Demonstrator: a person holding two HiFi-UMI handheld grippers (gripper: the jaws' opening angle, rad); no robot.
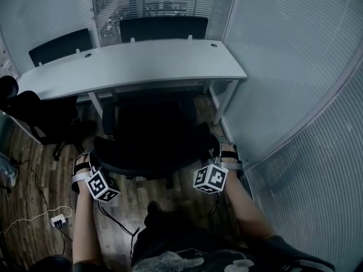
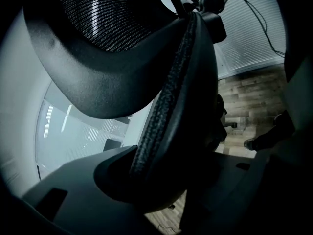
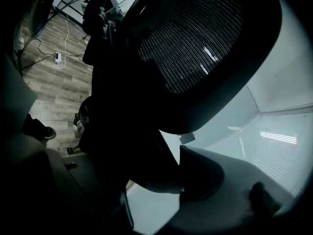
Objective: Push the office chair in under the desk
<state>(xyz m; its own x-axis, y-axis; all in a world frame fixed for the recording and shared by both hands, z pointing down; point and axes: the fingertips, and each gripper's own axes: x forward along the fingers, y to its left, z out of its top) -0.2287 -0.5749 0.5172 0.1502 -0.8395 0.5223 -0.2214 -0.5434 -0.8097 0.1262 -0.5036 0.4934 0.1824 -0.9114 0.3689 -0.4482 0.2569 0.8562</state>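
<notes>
The black mesh-backed office chair (image 1: 153, 135) stands on the wood floor in front of the white desk (image 1: 136, 64), its seat partly under the desk's front edge. My left gripper (image 1: 93, 164) is shut on the left rim of the backrest (image 2: 171, 106), and that rim fills the space between its jaws (image 2: 166, 180). My right gripper (image 1: 224, 154) is shut on the right rim of the backrest (image 3: 195, 58), with the dark frame pressed between its jaws (image 3: 146, 180). Both marker cubes face me on either side of the backrest.
Another black chair (image 1: 42, 115) stands close at the left. Two more chair backs (image 1: 59, 45) (image 1: 163, 27) rise behind the desk. A glass partition (image 1: 295, 84) closes the right side next to the desk leg (image 1: 224, 98). A power strip (image 1: 58, 220) and cables lie on the floor.
</notes>
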